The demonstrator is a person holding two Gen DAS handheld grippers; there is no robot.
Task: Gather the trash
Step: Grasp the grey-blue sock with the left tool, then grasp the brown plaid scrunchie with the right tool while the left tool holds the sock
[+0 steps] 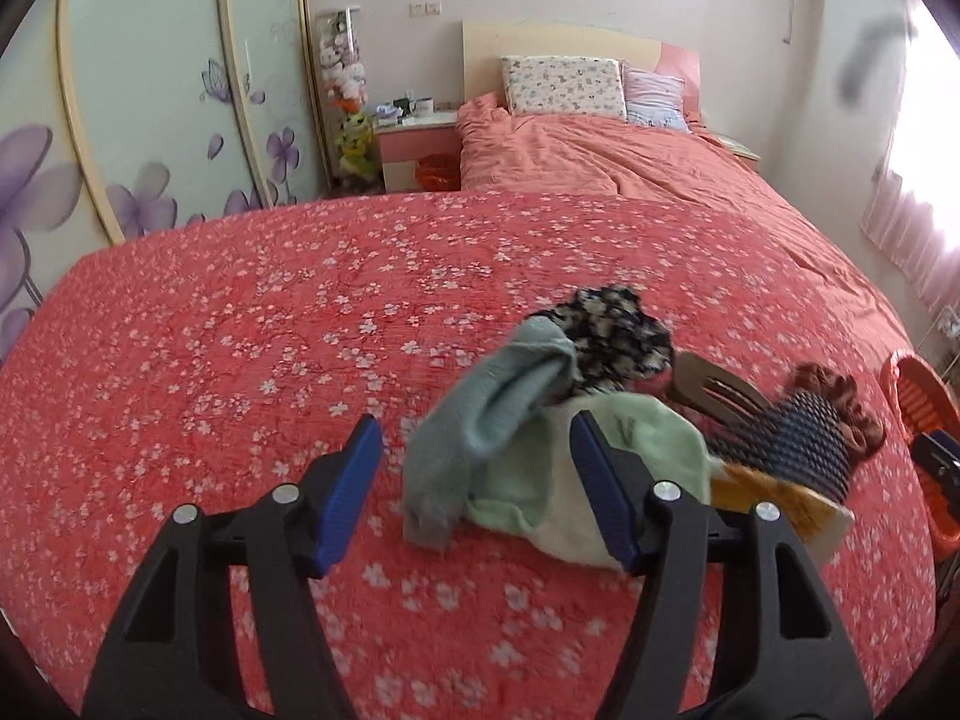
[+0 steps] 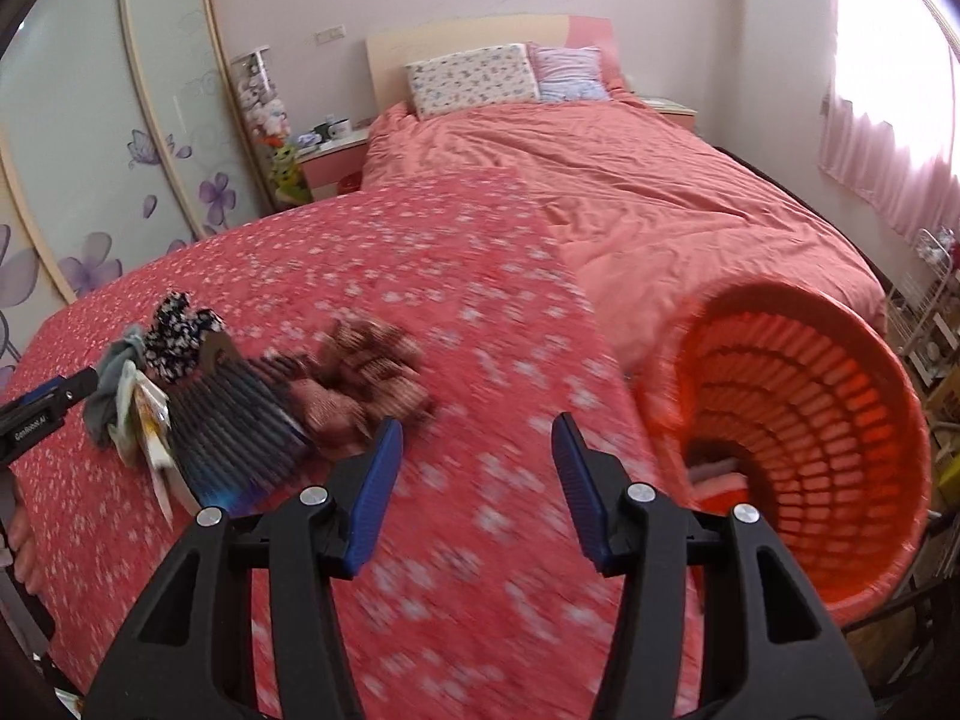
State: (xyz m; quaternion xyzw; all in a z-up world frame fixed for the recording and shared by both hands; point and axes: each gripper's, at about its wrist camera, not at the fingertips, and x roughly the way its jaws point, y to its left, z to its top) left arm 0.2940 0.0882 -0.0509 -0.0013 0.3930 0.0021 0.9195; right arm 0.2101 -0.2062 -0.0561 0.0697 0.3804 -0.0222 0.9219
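Your left gripper (image 1: pixel 477 450) stands apart and empty over the flowered bedspread (image 1: pixel 240 330), near the pile of rags (image 1: pixel 510 438) by the bed's near edge. Your right gripper (image 2: pixel 477 450), likewise apart, hangs beside the tipped orange basket (image 2: pixel 840 420), which seems to hold something pink.

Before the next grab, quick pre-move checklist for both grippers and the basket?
1. Left gripper empty: ok, jaws open, nothing pinched.
2. Left gripper lined up on the grey-blue cloth: ok, cloth lies just ahead between the fingers.
3. Right gripper empty: ok, jaws open over the bare floral bedspread.
4. Orange basket in reach of the pile: ok, it lies tipped on the bed, mouth towards the camera.
5. Basket has room: ok, only something pink at its bottom.
6. Cloth free of the pale green cloth: cannot tell, they overlap.
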